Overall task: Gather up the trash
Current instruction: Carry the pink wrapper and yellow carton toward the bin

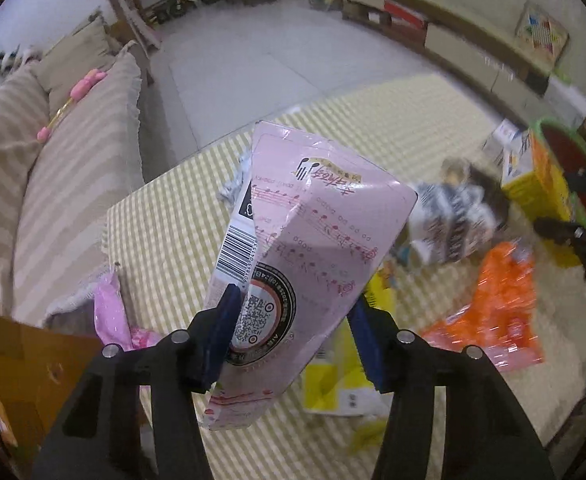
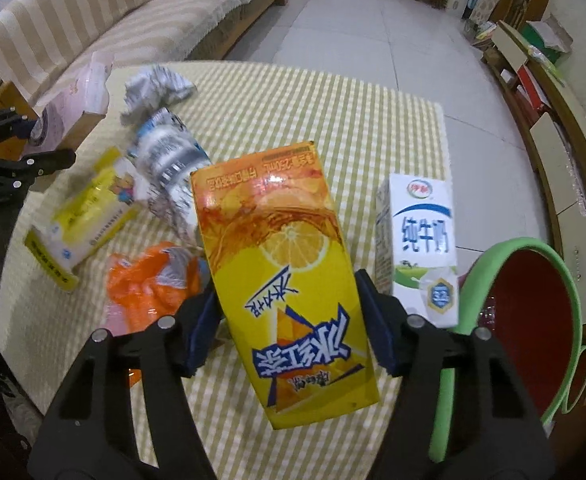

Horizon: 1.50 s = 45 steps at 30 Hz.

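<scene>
My left gripper (image 1: 293, 320) is shut on a pink snack wrapper (image 1: 313, 232) and holds it above the checked tablecloth (image 1: 165, 220). My right gripper (image 2: 289, 320) is shut on a yellow iced-tea carton (image 2: 285, 264), held above the table. In the right wrist view the left gripper (image 2: 25, 148) shows at the far left with the pink wrapper (image 2: 73, 100). On the cloth lie an orange wrapper (image 2: 149, 280), a yellow packet (image 2: 89, 212), a crushed bottle (image 2: 169, 156), crumpled paper (image 2: 153, 88) and a standing milk carton (image 2: 421, 236).
A bin with a green rim and red inside (image 2: 533, 312) stands to the right of the table. A striped sofa (image 2: 133, 20) runs along the left. A cardboard box (image 1: 25, 364) is at the lower left. Low shelves (image 2: 553, 128) line the right wall.
</scene>
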Available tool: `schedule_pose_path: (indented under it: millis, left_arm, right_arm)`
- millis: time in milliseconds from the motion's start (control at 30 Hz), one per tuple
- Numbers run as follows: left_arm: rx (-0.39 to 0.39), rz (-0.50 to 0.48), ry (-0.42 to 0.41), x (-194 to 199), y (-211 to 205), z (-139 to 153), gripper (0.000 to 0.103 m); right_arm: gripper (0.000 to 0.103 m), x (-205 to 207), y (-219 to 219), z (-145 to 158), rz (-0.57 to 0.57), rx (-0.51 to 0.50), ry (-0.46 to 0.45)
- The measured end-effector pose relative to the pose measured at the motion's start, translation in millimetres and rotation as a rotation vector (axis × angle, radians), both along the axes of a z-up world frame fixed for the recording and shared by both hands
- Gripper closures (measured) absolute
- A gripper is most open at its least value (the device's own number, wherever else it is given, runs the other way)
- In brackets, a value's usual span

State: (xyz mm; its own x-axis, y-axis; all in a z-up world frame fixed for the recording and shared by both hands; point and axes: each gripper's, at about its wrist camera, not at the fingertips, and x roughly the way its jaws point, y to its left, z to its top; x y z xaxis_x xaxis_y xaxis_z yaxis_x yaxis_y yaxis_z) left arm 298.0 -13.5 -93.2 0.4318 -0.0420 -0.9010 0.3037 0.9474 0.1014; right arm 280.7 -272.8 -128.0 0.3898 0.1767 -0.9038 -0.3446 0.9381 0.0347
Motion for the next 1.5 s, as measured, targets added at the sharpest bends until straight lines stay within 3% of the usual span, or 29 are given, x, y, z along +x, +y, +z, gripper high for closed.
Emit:
schedule_pose_path:
  millis: [400, 733, 1133, 1500]
  left_arm:
    - [-0.205, 0.104, -0.083, -34, 7, 53, 0.052]
    - [-0.325, 0.105, -0.091, -51, -31, 81, 0.052]
    - [-0.409, -0.023, -0.06, -37, -133, 91, 0.052]
    - [-0.455, -0.17, 0.022, -26, -244, 76, 0.051]
  right_arm:
    - [0.041, -36, -19, 63, -0.068, 0.125, -0.086]
    - [0.041, -53, -60, 97, -0.17, 0.142, -0.171]
    - [0.041, -62, -142, 100, -0.328, 0.138, -0.199]
    - [0.041, -71, -234, 91, -0.504, 0.162, -0.209]
